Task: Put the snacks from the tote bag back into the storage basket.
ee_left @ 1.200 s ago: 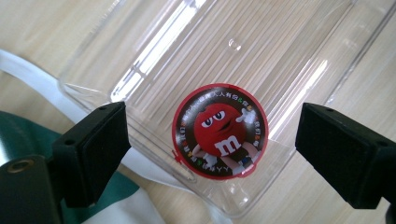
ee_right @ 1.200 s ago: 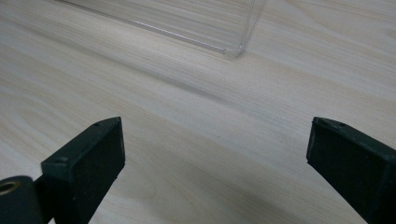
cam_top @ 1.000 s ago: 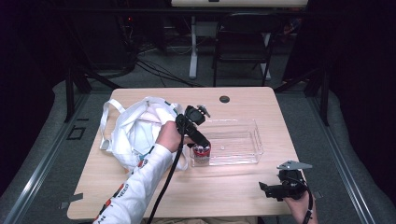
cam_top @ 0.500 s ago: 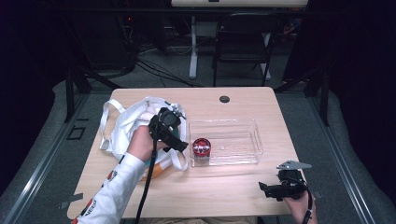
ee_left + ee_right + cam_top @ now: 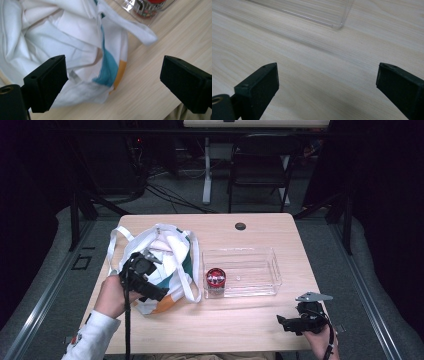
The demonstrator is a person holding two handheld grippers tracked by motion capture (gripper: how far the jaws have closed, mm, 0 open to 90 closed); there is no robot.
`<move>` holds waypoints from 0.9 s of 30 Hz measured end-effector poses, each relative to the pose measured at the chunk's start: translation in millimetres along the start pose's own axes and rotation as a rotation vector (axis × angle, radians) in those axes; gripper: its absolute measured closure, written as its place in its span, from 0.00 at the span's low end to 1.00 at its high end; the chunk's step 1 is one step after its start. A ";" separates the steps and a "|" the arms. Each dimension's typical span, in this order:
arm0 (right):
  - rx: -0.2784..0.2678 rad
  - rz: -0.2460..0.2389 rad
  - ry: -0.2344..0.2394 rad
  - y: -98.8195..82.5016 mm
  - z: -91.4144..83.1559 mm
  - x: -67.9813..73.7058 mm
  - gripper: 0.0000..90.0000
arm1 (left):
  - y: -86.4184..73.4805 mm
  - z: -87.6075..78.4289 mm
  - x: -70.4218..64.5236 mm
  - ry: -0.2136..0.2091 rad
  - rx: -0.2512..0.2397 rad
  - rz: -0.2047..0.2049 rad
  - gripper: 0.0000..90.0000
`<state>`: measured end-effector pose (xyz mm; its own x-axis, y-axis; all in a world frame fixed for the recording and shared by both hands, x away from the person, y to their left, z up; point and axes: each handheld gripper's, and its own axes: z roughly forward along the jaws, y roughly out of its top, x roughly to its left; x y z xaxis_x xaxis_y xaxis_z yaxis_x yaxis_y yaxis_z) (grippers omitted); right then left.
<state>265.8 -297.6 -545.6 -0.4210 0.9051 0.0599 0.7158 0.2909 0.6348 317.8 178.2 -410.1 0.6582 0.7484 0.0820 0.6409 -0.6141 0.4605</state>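
Note:
A white cloth bag (image 5: 167, 252) with teal and orange patches lies crumpled on the left of the wooden table (image 5: 225, 335). My left gripper (image 5: 159, 294) hovers over the bag's near edge. It is open, its jaws have just been opening a little, and nothing is between them. In the left gripper view (image 5: 113, 82) the bag (image 5: 62, 37) lies below the jaws. A small jar with a red lid (image 5: 216, 279) stands at the left end of a clear plastic tray (image 5: 276, 270). My right gripper (image 5: 281, 322) rests open near the table's front right, above bare wood (image 5: 327, 85).
A black round grommet (image 5: 240, 226) sits near the table's far edge. A dark chair (image 5: 260, 165) stands behind the table. The tray's corner (image 5: 337, 25) lies ahead of the right jaws. The bag's strap (image 5: 130, 27) trails toward the jar (image 5: 147, 6).
My left gripper has moved left from the jar in the tray to the near side of the bag. The jar stays in the tray. The right gripper has kept still.

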 end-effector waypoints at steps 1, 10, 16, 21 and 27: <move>0.001 0.001 -0.004 0.0 0.1 0.2 0.05 | -6.2 -1.2 1.9 0.004 0.001 -0.013 0.08; 0.008 -0.003 -0.005 -0.1 1.6 0.4 0.05 | -56.6 0.6 15.6 0.001 0.016 -0.098 0.07; 0.009 0.001 -0.012 -0.1 2.5 0.9 0.05 | -84.1 9.8 18.2 -0.014 0.028 -0.153 0.07; 0.013 0.001 -0.011 -0.4 3.3 0.6 0.05 | -103.1 19.5 18.8 -0.030 0.046 -0.186 0.06; 0.013 -0.003 -0.016 -0.3 3.3 0.7 0.05 | -120.9 29.9 19.0 -0.073 -0.010 -0.225 0.06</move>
<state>267.2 -296.0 -548.3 -0.4142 0.9090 0.0457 0.7218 0.2976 0.6248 264.6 259.1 -490.7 0.5261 0.8458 -0.0883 0.7714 -0.4309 0.4683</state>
